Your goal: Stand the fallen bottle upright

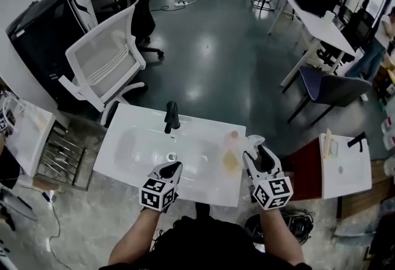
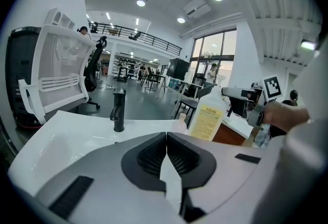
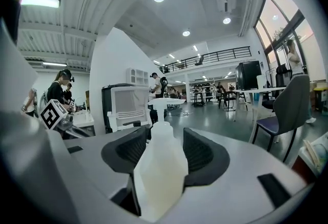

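Observation:
A translucent pump bottle with a yellow label stands upright on the right side of the white sink top. My right gripper is open, one jaw on each side of the bottle, with gaps showing between the pads and its neck. In the right gripper view the bottle fills the space between the jaws. My left gripper hovers over the front edge near the basin, shut and empty, its pads meeting. A small pinkish thing sits just beside the bottle.
A black faucet rises at the back of the basin. Behind the sink stand a white office chair and a black cabinet. A white board on a wooden stand is at the right, a white shelf at the left.

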Action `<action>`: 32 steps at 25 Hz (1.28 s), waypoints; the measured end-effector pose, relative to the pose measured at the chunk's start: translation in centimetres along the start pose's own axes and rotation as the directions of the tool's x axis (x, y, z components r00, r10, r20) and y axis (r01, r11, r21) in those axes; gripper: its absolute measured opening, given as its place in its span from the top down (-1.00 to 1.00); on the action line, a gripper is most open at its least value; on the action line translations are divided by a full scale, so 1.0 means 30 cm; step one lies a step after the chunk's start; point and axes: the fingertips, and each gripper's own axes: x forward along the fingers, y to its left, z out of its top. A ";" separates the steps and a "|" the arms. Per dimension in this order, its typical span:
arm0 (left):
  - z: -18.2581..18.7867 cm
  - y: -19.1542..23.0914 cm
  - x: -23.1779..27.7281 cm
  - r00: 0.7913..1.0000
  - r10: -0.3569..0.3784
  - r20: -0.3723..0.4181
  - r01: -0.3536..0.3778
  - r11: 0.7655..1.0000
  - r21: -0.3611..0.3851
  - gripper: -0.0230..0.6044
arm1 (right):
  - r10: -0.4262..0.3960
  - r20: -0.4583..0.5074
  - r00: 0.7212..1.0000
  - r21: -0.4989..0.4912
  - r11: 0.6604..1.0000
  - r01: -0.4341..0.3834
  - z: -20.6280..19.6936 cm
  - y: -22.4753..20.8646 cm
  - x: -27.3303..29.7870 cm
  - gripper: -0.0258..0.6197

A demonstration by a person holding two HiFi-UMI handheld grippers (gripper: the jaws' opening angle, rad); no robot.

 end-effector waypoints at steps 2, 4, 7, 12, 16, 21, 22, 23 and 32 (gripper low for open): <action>-0.002 -0.007 -0.008 1.000 -0.005 0.004 0.005 1.000 -0.003 0.87 | -0.040 0.014 0.999 -0.024 0.999 0.040 0.013 -0.006 -0.029 0.26; -0.001 -0.015 -0.024 1.000 -0.010 0.011 0.010 1.000 -0.004 0.87 | -0.060 0.033 0.998 -0.059 0.996 0.062 0.033 0.007 -0.065 0.37; 0.011 -0.021 -0.066 0.999 -0.009 0.032 0.009 1.000 -0.003 0.87 | -0.058 0.053 0.997 -0.101 0.993 0.063 0.064 0.057 -0.115 0.51; 0.028 -0.002 -0.179 0.996 0.015 0.086 -0.015 1.000 -0.010 0.87 | 0.001 0.066 0.998 -0.138 0.990 0.008 0.096 0.186 -0.147 0.72; 0.050 0.020 -0.291 0.990 0.033 0.135 -0.032 0.999 -0.007 0.87 | 0.087 0.044 0.995 -0.143 0.986 -0.080 0.088 0.328 -0.131 0.80; 0.081 0.073 -0.421 0.979 0.102 0.179 -0.107 0.994 0.020 0.87 | 0.198 0.012 0.980 -0.115 0.974 -0.195 0.074 0.492 -0.104 0.83; 0.084 0.080 -0.449 0.975 0.116 0.188 -0.122 0.992 0.019 0.87 | 0.227 0.004 0.974 -0.118 0.967 -0.225 0.068 0.519 -0.099 0.83; 0.084 0.083 -0.477 0.972 0.130 0.196 -0.136 0.991 0.016 0.87 | 0.255 -0.002 0.967 -0.125 0.959 -0.253 0.061 0.541 -0.097 0.82; 0.116 0.078 -0.687 0.907 0.333 0.259 -0.327 0.943 -0.068 0.87 | 0.476 -0.037 0.879 -0.137 0.869 -0.476 0.127 0.673 -0.067 0.88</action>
